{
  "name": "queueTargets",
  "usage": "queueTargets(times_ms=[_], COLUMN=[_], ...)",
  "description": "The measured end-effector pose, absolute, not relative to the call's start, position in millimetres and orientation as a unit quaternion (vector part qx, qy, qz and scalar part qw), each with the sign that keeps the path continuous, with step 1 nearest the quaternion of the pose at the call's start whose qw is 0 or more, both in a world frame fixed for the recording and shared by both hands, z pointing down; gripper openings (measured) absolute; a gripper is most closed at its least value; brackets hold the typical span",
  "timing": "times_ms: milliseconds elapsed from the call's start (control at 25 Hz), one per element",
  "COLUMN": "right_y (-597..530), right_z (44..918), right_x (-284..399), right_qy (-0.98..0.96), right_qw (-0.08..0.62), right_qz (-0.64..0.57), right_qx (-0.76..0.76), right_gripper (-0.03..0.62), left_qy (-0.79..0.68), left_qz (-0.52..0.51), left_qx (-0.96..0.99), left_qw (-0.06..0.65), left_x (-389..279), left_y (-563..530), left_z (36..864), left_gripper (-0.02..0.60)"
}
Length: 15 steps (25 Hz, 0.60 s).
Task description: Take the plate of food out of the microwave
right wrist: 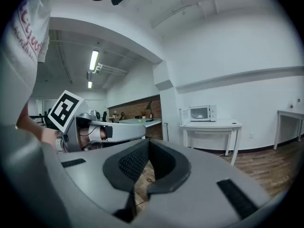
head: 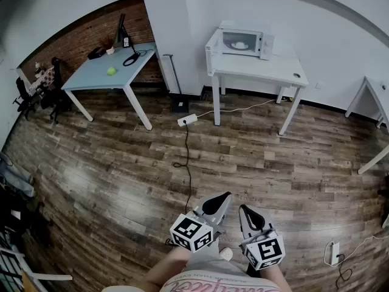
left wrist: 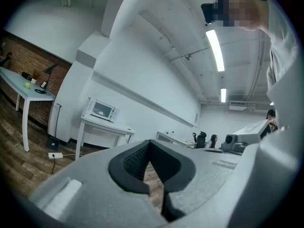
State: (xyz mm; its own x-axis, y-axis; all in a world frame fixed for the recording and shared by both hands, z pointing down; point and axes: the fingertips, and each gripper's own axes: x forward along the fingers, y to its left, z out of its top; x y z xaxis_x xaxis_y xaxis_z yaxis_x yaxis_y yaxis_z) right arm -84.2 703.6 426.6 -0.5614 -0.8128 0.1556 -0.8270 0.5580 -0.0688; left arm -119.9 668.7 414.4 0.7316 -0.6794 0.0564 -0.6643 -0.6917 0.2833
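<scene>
Microwave (head: 246, 41) across room, plate of food (head: 240, 44) inside; left gripper (head: 220, 199), right gripper (head: 247, 212) low, jaws pressed together, empty pending walk-up.

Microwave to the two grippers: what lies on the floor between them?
Head view: wood floor, crossed by a black cable running to a white power strip near the table.

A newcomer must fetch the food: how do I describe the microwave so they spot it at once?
Face the white wall right of the brick wall; a white table stands against it. The microwave sits toward that table's left end, a white box with pale food inside. The other table bears a green ball instead.
</scene>
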Motion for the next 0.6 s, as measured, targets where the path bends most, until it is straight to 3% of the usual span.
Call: queueTargets(times_ms=[600], right_y=[737], right_z=[412], right_x=[-80], right_qy=[-0.880], right_qw=[0.032], right_qz=[0.039], right_qx=[0.472], right_gripper=[0.011], left_qy=[-0.359], left_qz=[-0.052], left_qx=[0.925], left_qw=[0.113], left_x=[-113], left_y=[706], left_z=[395], left_gripper=[0.003])
